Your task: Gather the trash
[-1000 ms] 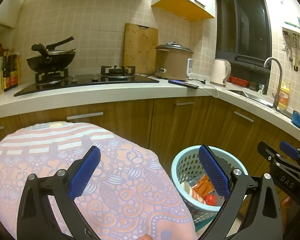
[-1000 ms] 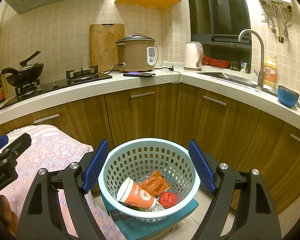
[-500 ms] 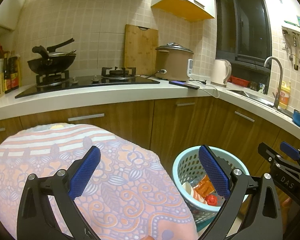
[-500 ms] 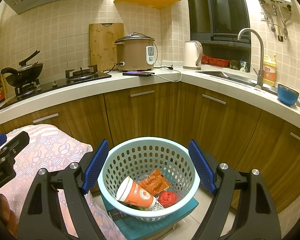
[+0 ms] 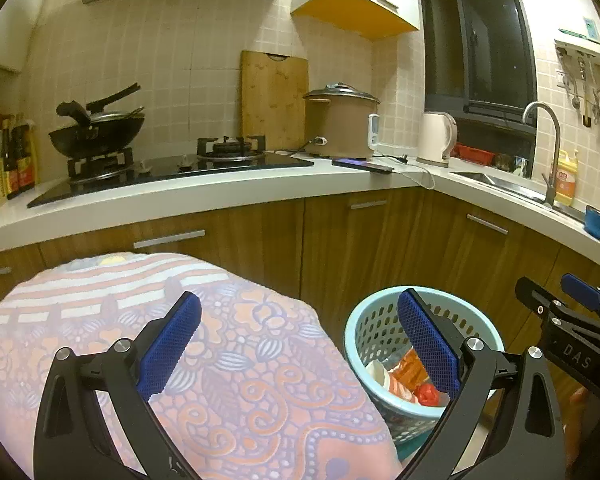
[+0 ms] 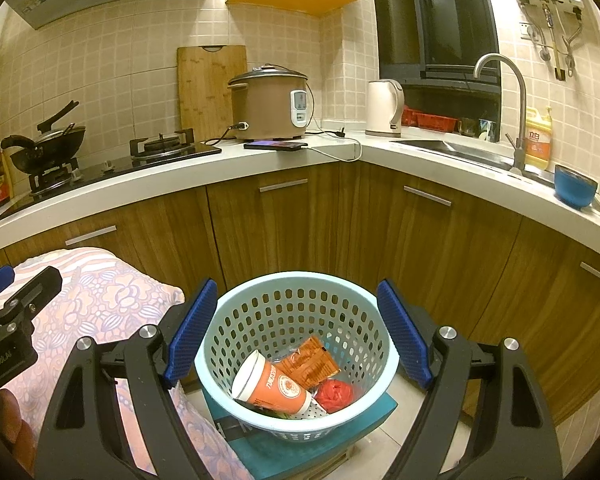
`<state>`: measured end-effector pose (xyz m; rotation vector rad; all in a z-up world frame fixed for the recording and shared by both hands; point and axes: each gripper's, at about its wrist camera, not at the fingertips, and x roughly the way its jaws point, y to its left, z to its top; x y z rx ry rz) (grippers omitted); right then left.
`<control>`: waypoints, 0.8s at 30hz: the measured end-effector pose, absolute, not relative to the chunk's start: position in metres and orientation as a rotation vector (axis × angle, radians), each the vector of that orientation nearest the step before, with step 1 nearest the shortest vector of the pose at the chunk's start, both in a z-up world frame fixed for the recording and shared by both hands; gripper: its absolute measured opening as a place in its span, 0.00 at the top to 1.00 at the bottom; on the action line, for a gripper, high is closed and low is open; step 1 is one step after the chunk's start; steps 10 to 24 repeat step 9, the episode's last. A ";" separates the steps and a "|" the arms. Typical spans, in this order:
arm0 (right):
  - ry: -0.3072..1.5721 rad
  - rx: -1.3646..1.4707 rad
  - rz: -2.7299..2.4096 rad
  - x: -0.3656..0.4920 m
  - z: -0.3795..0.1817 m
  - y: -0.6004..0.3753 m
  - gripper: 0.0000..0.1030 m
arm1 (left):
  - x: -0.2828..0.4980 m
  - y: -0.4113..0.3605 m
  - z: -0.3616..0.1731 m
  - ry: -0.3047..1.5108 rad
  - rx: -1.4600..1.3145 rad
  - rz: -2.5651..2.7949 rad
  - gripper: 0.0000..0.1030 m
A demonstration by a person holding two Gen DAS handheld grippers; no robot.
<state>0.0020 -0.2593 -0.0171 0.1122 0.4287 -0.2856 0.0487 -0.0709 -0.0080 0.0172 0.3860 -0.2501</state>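
A light blue perforated basket (image 6: 292,284) stands on a teal stool (image 6: 376,408) by the cabinets. It holds an orange paper cup (image 6: 274,386), an orange snack wrapper (image 6: 310,364) and a red crumpled piece (image 6: 334,394). My right gripper (image 6: 296,332) is open and empty, held above the basket with a finger on either side of it. My left gripper (image 5: 300,344) is open and empty over a table with a pink patterned cloth (image 5: 228,360); the basket (image 5: 356,344) shows to its right.
Wooden cabinets (image 6: 284,224) run under a white L-shaped counter (image 6: 260,160) with a stove (image 5: 172,168), wok (image 5: 96,128), rice cooker (image 6: 272,106), phone (image 6: 276,145), kettle (image 6: 384,108), sink (image 6: 460,152) and blue bowl (image 6: 576,186).
Both views have shifted very slightly; the grippers stay open and the basket's contents are the same.
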 end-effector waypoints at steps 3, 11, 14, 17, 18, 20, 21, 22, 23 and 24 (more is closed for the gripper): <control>0.428 0.110 -0.287 0.002 -0.017 -0.259 0.25 | 0.049 -0.072 -0.009 0.400 0.021 -0.248 0.07; 0.428 0.117 -0.293 -0.001 -0.017 -0.261 0.25 | 0.050 -0.068 -0.008 0.396 0.001 -0.244 0.07; 0.428 0.117 -0.293 -0.001 -0.017 -0.261 0.25 | 0.050 -0.068 -0.008 0.396 0.001 -0.244 0.07; 0.428 0.117 -0.293 -0.001 -0.017 -0.261 0.25 | 0.050 -0.068 -0.008 0.396 0.001 -0.244 0.07; 0.428 0.117 -0.293 -0.001 -0.017 -0.261 0.25 | 0.050 -0.068 -0.008 0.396 0.001 -0.244 0.07; 0.428 0.117 -0.293 -0.001 -0.017 -0.261 0.25 | 0.050 -0.068 -0.008 0.396 0.001 -0.244 0.07; 0.428 0.117 -0.293 -0.001 -0.017 -0.261 0.25 | 0.050 -0.068 -0.008 0.396 0.001 -0.244 0.07; 0.428 0.117 -0.293 -0.001 -0.017 -0.261 0.25 | 0.050 -0.068 -0.008 0.396 0.001 -0.244 0.07; 0.428 0.117 -0.293 -0.001 -0.017 -0.261 0.25 | 0.050 -0.068 -0.008 0.396 0.001 -0.244 0.07; 0.428 0.117 -0.293 -0.001 -0.017 -0.261 0.25 | 0.050 -0.068 -0.008 0.396 0.001 -0.244 0.07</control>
